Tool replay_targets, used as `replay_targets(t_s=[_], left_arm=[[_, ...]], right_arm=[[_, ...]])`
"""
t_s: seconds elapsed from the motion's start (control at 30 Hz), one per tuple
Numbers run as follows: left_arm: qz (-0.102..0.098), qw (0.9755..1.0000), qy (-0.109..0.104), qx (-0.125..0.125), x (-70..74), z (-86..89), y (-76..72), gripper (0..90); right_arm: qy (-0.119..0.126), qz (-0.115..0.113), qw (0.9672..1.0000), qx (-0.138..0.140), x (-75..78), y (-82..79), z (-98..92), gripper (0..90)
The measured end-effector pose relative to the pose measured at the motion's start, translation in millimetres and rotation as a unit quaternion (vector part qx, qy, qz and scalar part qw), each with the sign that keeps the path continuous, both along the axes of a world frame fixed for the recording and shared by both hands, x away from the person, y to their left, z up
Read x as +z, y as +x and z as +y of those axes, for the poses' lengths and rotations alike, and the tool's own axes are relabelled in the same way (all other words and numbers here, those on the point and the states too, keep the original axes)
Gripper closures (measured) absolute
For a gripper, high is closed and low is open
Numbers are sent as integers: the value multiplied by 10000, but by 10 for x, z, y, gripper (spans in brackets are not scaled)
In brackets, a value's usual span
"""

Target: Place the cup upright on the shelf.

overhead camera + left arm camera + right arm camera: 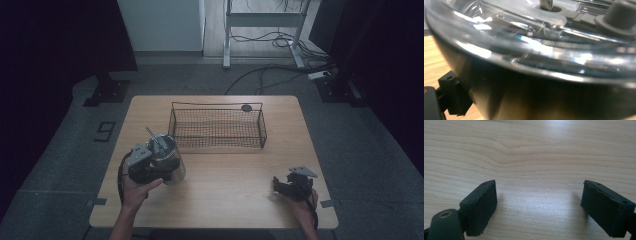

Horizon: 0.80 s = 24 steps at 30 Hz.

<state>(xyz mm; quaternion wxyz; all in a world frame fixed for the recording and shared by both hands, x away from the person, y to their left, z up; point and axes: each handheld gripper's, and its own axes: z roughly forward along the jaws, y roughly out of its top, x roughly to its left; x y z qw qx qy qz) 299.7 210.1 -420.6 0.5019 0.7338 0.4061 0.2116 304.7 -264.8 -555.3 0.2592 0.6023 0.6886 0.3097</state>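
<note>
Lidded steel cup (167,156) clamped in left gripper (145,167), right gripper (539,207) wide open

A lab: lone wooden table (240,170), black curtains (60,35), floor cables (270,70).

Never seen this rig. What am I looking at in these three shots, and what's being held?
No robot arm here: a person holds a two-jaw gripper in each hand at a wooden table. The high view looks down from above. The other two come from cameras riding on each gripper.

The left gripper is closed on a clear lidded metal container, seen up close in its own view. The right gripper is open and holds nothing; its black fingers hang over bare wood. A black wire basket sits mid-table.
</note>
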Motion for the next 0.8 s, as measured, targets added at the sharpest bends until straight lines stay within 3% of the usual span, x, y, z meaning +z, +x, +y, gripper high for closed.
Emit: replay_targets(t_s=[0.5, 0.8], left_arm=[[-61, 9999, 117, 46, 96, -53, 94, 34], [-85, 9999, 64, 53, 174, -74, 166, 34]], right_arm=[[-9, 2, 10000, -17, 1, 0, -2, 130], [-7, 1, 10000, -22, 1, 0, -2, 130]])
